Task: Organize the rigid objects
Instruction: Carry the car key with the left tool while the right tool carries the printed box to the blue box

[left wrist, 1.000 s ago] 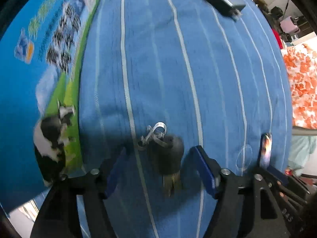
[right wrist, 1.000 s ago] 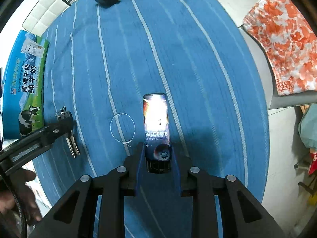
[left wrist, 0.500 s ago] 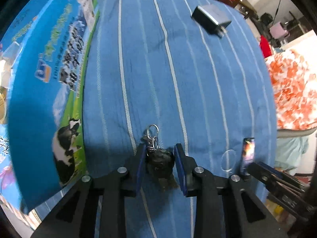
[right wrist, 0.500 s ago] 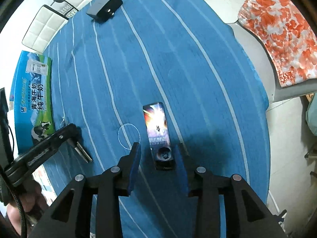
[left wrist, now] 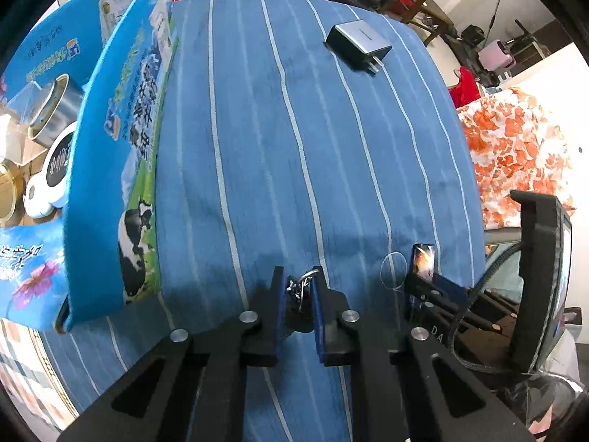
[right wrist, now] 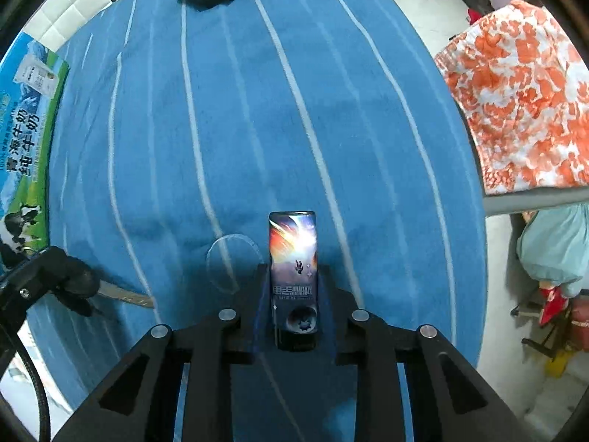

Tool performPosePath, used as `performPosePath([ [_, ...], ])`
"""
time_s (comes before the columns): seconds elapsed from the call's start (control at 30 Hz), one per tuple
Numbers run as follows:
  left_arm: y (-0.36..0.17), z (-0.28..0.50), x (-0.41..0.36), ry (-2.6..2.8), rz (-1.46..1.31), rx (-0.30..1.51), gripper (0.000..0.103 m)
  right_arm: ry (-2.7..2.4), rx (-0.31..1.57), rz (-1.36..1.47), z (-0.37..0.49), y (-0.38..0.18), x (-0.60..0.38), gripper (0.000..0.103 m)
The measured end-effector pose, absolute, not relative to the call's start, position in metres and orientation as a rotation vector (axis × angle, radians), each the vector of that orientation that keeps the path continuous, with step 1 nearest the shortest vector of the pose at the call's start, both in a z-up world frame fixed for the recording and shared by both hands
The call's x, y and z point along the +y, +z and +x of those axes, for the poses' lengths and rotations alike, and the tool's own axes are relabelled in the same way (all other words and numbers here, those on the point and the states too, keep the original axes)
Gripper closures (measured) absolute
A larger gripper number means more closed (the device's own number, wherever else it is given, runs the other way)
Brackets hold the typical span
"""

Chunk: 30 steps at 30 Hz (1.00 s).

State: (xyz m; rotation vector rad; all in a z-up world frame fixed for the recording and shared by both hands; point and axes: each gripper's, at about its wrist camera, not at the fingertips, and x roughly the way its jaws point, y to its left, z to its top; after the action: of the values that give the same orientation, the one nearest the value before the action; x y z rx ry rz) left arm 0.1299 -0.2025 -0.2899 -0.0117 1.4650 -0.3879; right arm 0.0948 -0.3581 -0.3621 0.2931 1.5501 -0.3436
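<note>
— Blue cloth with thin white stripes (left wrist: 279, 169) covers the whole round table; what sits on it?

— Far across it lies a flat grey wall charger with two metal prongs (left wrist: 359, 43), well apart from both grippers. Along the cloth's left edge stands an open blue cardboard milk carton box printed with a cow on green grass (left wrist: 121, 169), and inside it I can make out a shiny metal tin (left wrist: 49, 110) and a round white gadget with a black face (left wrist: 55, 164).

— And the left gripper (left wrist: 299, 294)?

— Its blue-padded fingers (left wrist: 317, 316) are pinched together on a black-headed key bunch with a silver ring (left wrist: 300, 291); the ring pokes up between the tips. In the right wrist view a silver key blade (right wrist: 125, 294) sticks out sideways from that gripper, above the cloth near the box.

— The right gripper (right wrist: 292, 294)?

— It points straight down, and its fingers (right wrist: 263, 305) are clamped on the lower part of a slim dark rectangular lighter printed with an orange and white starburst (right wrist: 292, 254). The lighter's upper half stands clear beyond the tips. Whether its base touches the cloth I cannot tell.

— Anything next to it?

— A thin clear ring-shaped outline (right wrist: 232, 261) lies flat on the cloth just left of the lighter, between the two grippers. Off the table's right side hangs an orange-and-white floral fabric (right wrist: 522, 99)
</note>
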Motion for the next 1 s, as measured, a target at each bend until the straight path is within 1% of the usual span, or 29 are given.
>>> performPosePath([
  [0.2,-0.270,0.123,-0.200,-0.431,-0.029,1.427,0.093,-0.312,1.469,0.323,0.078,-0.328,-0.345,0.076],
  [0.3,-0.247,0.119,-0.195,-0.468,-0.046,1.386,0.093,-0.289,1.425,0.322,0.076,-0.304,-0.337,0.076],
  [0.57,-0.155,0.125,-0.163,-0.543,-0.134,1.210,0.093,-0.209,1.280,0.319,0.086,-0.217,-0.311,0.076],
  [0.63,-0.134,0.129,-0.146,-0.537,-0.154,1.166,0.093,-0.178,1.239,0.317,0.095,-0.191,-0.296,0.076],
  [0.7,-0.114,0.135,-0.120,-0.512,-0.175,1.120,0.093,-0.148,1.213,0.313,0.106,-0.176,-0.284,0.076],
  [0.8,-0.101,0.145,-0.079,-0.452,-0.193,1.078,0.093,-0.085,1.182,0.294,0.126,-0.156,-0.247,0.076],
  [1.0,-0.117,0.167,0.012,-0.285,-0.207,1.080,0.093,0.026,1.190,0.249,0.172,-0.165,-0.170,0.076],
])
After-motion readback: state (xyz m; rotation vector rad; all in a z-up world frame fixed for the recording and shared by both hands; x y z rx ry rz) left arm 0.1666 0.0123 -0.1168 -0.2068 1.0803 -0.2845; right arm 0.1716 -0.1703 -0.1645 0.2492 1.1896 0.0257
